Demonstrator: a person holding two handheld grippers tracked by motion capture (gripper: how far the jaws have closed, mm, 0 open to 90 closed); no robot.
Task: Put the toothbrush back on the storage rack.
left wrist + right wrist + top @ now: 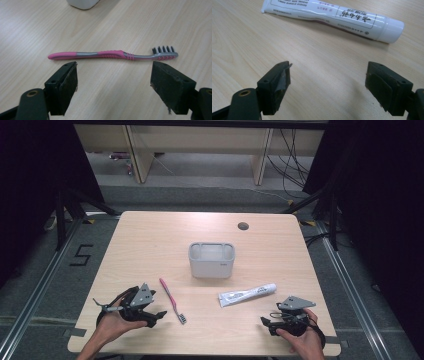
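Nothing is picked up yet. The toothbrush (112, 55) is lying flat on the bench (150, 245), just ahead of the left hand-held gripper (113, 82), released. The right hand-held gripper (327, 85), released too, is facing the toothpaste (332, 17). The holder (211, 260) is standing empty mid-bench.

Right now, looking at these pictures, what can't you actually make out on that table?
- Inside of the grey tub: the high view looks in at a slant, so its front wall hides the bottom.
- In the left gripper view the top edge cuts off all but one corner of the tub.
- Print on the toothpaste tube: too small in the high view; upside down and too fine to read in the right gripper view.
- Toothbrush bristle tips: too small in the high view.
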